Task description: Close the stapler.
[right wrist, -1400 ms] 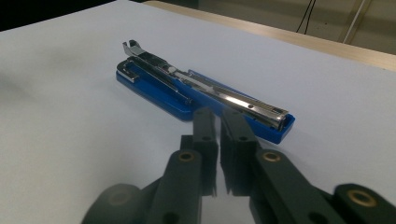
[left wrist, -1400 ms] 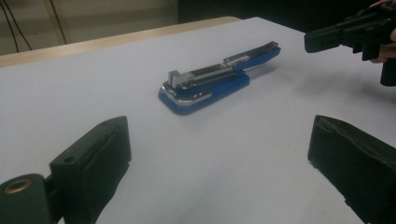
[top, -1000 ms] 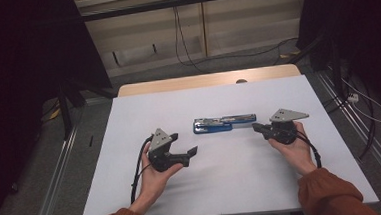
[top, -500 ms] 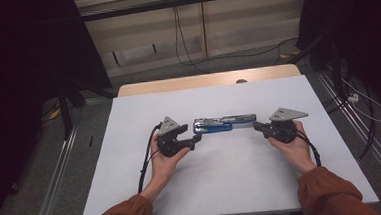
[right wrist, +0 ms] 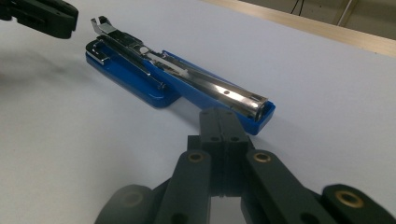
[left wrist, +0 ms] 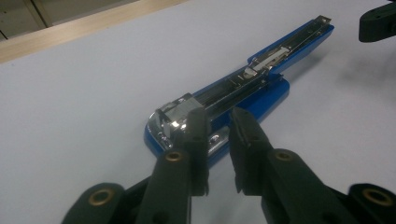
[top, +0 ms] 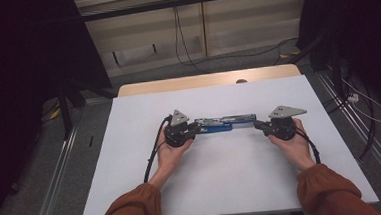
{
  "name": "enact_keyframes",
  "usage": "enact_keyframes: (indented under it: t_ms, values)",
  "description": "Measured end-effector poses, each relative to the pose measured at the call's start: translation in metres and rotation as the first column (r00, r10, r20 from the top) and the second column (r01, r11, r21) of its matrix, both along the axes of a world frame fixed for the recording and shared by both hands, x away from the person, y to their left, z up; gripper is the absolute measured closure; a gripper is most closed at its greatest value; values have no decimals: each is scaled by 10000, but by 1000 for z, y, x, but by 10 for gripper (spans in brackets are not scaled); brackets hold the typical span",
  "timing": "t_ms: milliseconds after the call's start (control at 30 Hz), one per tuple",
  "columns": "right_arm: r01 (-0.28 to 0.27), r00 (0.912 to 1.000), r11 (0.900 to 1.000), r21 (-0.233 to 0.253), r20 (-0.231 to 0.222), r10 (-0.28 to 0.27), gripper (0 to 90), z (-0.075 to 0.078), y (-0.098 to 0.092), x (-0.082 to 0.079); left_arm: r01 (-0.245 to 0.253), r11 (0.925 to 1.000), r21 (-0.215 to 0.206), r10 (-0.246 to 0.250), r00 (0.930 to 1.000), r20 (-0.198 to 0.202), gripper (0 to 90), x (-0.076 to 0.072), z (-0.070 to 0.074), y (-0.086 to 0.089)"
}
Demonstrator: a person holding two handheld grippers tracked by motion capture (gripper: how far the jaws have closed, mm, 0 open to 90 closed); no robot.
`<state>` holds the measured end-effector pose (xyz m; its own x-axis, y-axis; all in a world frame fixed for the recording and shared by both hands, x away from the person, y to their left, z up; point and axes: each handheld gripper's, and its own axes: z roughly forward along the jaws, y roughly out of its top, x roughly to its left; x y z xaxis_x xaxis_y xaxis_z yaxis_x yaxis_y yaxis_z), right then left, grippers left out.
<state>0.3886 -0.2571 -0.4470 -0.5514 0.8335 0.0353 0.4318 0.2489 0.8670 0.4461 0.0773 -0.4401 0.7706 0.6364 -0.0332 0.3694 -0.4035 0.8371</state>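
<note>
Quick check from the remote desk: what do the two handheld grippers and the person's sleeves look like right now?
Both handheld tools are matte black. The left gripper has two blocky black jaws with brass-coloured pivot rivets; the right gripper is built the same. In the high view each carries a grey three-cornered plate on top, and a black cable trails from the left one. The person wears rust-orange long sleeves.

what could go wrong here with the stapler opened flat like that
The left gripper is open, its jaws at the metal end of the blue stapler; closing on that slick chrome, they might slip off. The right gripper is shut, only near the far end, so the stapler may slide or pivot on the smooth white table.
</note>
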Motion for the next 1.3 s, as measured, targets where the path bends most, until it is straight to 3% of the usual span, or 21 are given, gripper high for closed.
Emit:
enact_keyframes:
  t_ms: [100, 167, 400, 567, 667, 1033, 1300]
  values:
    - [16, 9999, 10000, -51, -112, -17, 900, -2, 0, 2, 192, 9997, 156, -190, 9997, -132, 867, 2, -1, -6]
    - [11, 9998, 9999, -129, -202, -13, 900, -3, 0, 3, 239, 9992, 312, -239, 9997, -6, 900, 2, -1, -9]
    - [-7, 9990, 9990, -444, -447, -12, 900, -5, 2, 6, 263, 9988, 405, -258, 9996, -140, 900, 4, -5, -10]
    - [76, 9969, 9979, -639, -774, -126, 900, -8, 1, 8, 176, 9974, 694, -161, 9996, -231, 900, 7, -9, -8]
    - [88, 9971, 9978, -663, -753, -138, 900, -8, 1, 10, -88, 9980, 632, 104, 9996, -249, 900, 9, -11, -8]
    - [11, 9943, 9964, -846, -1062, -101, 900, -10, 2, 12, -87, 9987, 505, 99, 9997, -234, 900, 11, -12, -6]
    - [276, 9881, 9954, -913, -1481, -410, 900, -13, 0, 15, -78, 9984, 562, 86, 9999, -136, 900, 12, -13, -6]
